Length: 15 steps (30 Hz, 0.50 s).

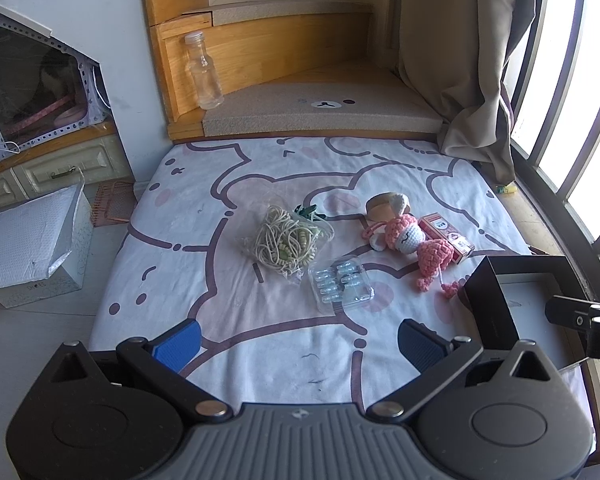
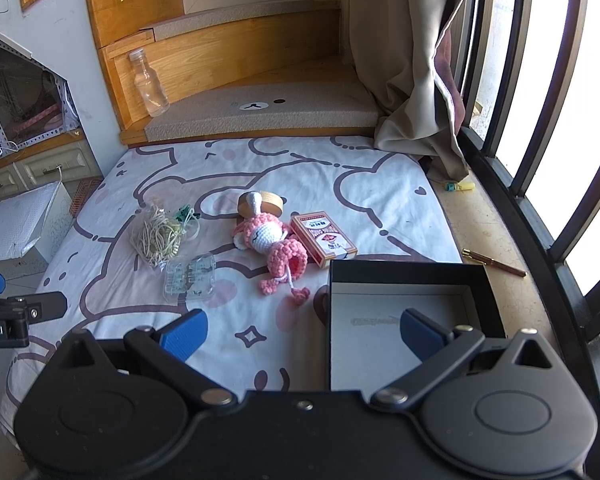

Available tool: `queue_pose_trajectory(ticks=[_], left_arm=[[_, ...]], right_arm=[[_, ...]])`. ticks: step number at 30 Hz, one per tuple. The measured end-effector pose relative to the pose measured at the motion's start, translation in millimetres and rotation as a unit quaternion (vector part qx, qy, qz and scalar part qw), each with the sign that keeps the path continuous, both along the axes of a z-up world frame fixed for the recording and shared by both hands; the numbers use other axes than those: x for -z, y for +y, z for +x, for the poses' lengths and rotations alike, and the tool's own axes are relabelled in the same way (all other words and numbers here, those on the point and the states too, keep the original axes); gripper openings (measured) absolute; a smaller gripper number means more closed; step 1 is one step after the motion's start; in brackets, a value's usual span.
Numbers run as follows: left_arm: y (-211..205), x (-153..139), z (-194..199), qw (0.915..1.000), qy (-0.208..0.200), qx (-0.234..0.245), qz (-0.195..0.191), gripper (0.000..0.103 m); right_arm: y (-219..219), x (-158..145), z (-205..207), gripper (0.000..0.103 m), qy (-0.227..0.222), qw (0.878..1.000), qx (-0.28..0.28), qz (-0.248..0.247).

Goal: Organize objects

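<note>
On a cartoon-print sheet [image 1: 260,344] lie a bag of tangled cord [image 1: 286,242], a clear plastic blister case [image 1: 342,283], a pink crochet doll [image 1: 416,242], a red card box [image 1: 448,236] and a round wooden lid [image 1: 384,206]. An open black box [image 2: 404,320] sits at the sheet's right edge. My left gripper [image 1: 298,346] is open above the near sheet, nothing between its blue pads. My right gripper [image 2: 304,334] is open too, its right finger [image 2: 420,330] over the black box. In the right wrist view the doll [image 2: 276,246], card box [image 2: 324,240], case [image 2: 190,282] and cord [image 2: 158,236] lie ahead.
A clear bottle [image 1: 204,74] stands on a wooden step behind the sheet. A curtain [image 1: 472,60] and barred window [image 2: 540,120] are on the right. A pen [image 2: 494,262] and small marker [image 2: 460,187] lie on the sill. A white box [image 1: 32,248] sits on the floor, left.
</note>
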<state>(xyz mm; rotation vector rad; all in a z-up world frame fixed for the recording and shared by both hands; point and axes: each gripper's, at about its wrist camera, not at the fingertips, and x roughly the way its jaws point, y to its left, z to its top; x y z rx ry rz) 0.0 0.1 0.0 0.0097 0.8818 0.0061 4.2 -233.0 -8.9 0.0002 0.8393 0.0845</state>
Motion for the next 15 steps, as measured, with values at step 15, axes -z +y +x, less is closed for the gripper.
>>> queue_pose_trajectory(ticks=[15], left_arm=[[-0.2, 0.0, -0.3, 1.0, 0.0, 0.0, 0.001, 0.103]], right_arm=[[-0.3, 1.0, -1.3, 0.103, 0.001, 1.0, 0.0, 0.0]])
